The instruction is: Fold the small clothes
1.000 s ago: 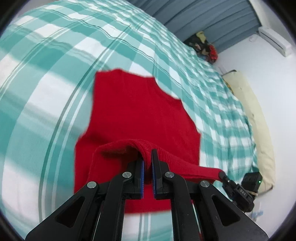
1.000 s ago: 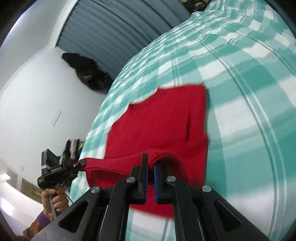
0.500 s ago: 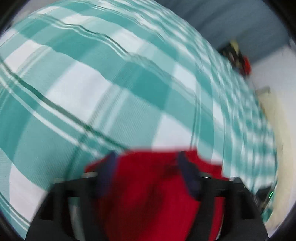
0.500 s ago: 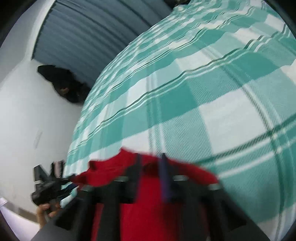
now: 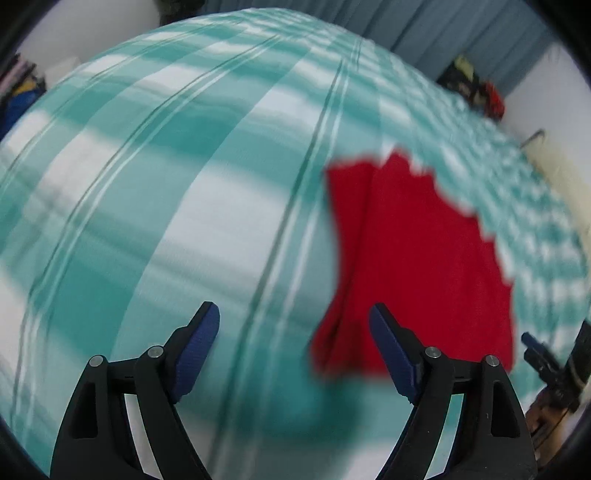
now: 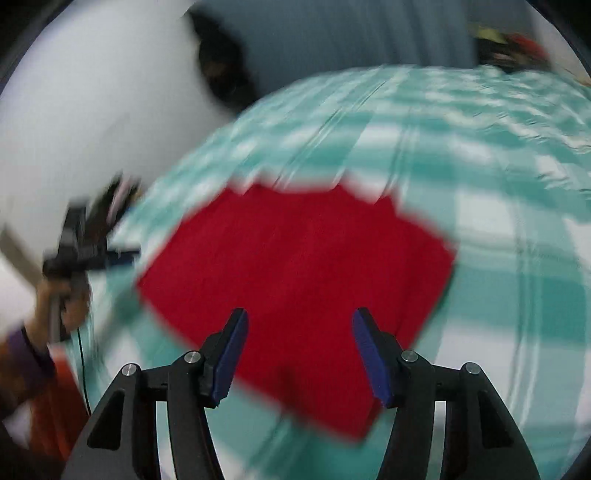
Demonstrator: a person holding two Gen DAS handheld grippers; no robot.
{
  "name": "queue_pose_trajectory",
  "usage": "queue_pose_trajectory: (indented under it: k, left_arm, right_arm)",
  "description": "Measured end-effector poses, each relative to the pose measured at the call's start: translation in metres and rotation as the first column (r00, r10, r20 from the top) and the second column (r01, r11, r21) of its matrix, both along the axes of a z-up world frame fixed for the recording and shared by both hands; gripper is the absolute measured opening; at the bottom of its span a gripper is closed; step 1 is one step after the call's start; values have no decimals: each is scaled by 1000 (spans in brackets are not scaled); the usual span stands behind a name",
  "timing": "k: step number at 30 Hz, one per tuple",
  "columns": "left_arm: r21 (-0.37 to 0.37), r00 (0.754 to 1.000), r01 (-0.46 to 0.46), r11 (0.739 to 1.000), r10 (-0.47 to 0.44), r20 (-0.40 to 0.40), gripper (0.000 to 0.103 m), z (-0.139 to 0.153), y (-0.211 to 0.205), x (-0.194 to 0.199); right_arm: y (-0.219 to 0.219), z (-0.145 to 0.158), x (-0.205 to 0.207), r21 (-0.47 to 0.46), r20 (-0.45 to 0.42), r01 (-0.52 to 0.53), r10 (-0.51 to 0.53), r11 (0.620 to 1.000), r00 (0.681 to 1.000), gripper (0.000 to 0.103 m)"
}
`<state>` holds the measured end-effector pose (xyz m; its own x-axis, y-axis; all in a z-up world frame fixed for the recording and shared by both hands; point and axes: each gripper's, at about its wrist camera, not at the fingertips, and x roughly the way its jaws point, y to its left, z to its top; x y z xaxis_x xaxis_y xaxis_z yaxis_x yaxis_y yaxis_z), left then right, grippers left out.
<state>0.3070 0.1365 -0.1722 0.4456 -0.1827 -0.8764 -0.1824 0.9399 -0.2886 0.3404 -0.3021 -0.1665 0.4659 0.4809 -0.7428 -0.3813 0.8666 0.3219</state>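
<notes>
On your left, your left gripper (image 5: 293, 325) hangs over bare teal-and-white checked bedspread (image 5: 155, 206); its jaws are spread wide and opening, with nothing between them but the cover below. Wide open cloth runs off to the left and up toward the far edge of the bed, where a grey curtain (image 5: 424, 26) and a dark heap of clothes (image 5: 472, 92) stand against the wall.

The red garment (image 5: 421, 258) lies flat on the bedspread, up and to the right of that gripper, with its near left corner just behind the right finger's blue pad (image 5: 393, 354). A fold line runs down its left side. Both views are motion-blurred, so its edges read ragged.

From your right side, the right gripper (image 6: 297, 328) hovers directly over the near part of the same garment, jaws parted and opening, pads clear of the fabric. The red cloth fills the space ahead, with its near corner pointing down between the fingers. To its right and beyond is free checked cover. At the left edge of this view, your left hand (image 6: 61, 302) holds the other gripper beside the bed's edge.
</notes>
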Motion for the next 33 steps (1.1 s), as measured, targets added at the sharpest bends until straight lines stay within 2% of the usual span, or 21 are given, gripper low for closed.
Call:
queue_pose_trajectory:
  k: [2, 3, 4, 5, 7, 10, 12, 16, 19, 30, 33]
  left_arm:
    - [39, 999, -6, 999, 8, -34, 84, -14, 6, -42]
    - [65, 1000, -14, 998, 16, -26, 84, -17, 7, -56]
    - [98, 1000, -20, 995, 21, -9, 85, -16, 7, -69]
    - [126, 1000, -23, 992, 23, 1, 87, -15, 6, -80]
    - [167, 1000, -25, 986, 24, 8, 94, -17, 4, -94]
    - [222, 1000, -26, 975, 23, 13, 95, -18, -5, -101]
    - [264, 1000, -23, 964, 22, 6, 96, -18, -11, -98]
    - [284, 1000, -30, 958, 31, 2, 98, -20, -14, -95]
    - [288, 999, -32, 957, 33, 0, 99, -22, -14, -96]
    - [307, 1000, -30, 951, 30, 7, 102, -25, -15, -95]
    - [272, 1000, -13, 962, 17, -14, 100, -19, -11, -88]
  right_arm:
    - [-5, -34, -24, -88, -80, 14, -21, 996, 997, 56]
    - [-21, -55, -37, -138, -136, 83, -102, 987, 986, 55]
    - [-39, -60, -51, -108, -131, 146, -160, 983, 978, 48]
    - [-55, -56, -66, -60, -116, 212, -217, 976, 969, 48]
    - [-78, -52, -90, -36, -133, 314, -316, 949, 939, 49]
    - [-99, -50, -120, -29, -138, 405, -405, 914, 904, 49]
    - [-102, -54, -133, -39, -122, 421, -422, 906, 898, 49]
    - [-97, -63, -150, -43, -31, 424, -425, 905, 904, 50]
    - [-97, -71, -157, -17, 17, 440, -440, 898, 898, 50]
    - [-90, -75, -154, -4, 51, 448, -448, 894, 893, 50]
    - [-89, -75, -154, -6, 57, 449, -448, 894, 892, 50]
